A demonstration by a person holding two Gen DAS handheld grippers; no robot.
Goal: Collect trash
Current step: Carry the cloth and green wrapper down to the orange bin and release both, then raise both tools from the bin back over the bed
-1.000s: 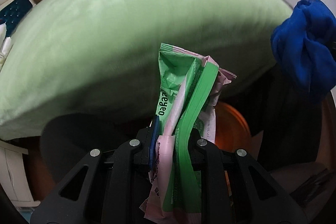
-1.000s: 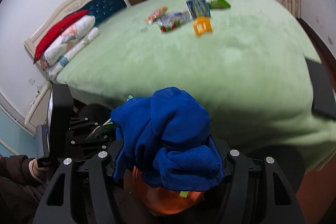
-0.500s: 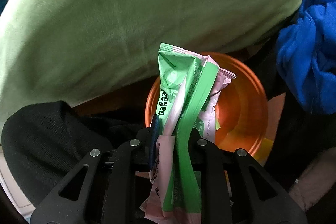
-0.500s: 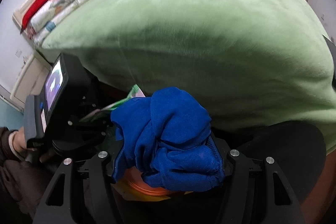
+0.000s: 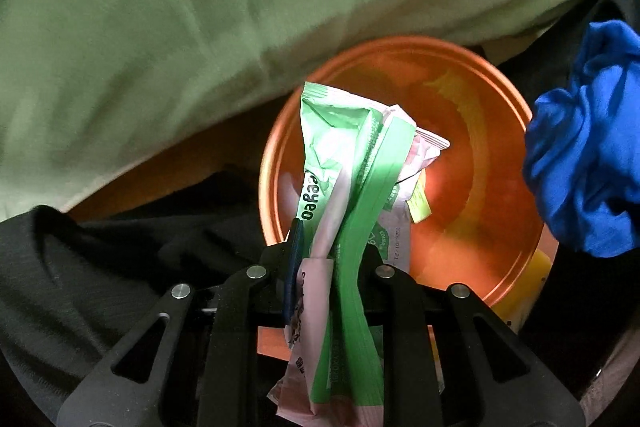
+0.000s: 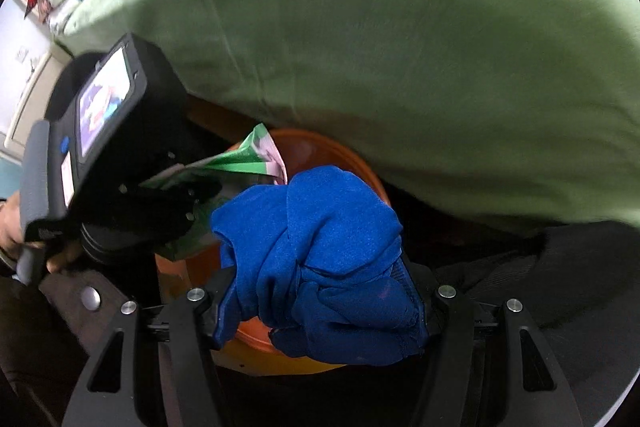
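Two grippers over orange bin [image 5: 516,131], left gripper [image 5: 326,259] clamped tight on green-pink wrappers [image 5: 352,163] above bin mouth, right gripper [image 6: 316,311] half-spread, gripping wadded blue cloth [image 6: 320,251] over bin rim, green bedspread [image 5: 200,7] behind bin

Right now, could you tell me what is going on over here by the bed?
A person is collecting trash with a handheld gripper in each hand. The left gripper is shut on a bundle of green and pink wrappers, held over an orange bin beside the green-covered bed. The right gripper is clamped on a bunched blue cloth above the same bin. Nothing has been released yet; some scraps already lie inside the bin.
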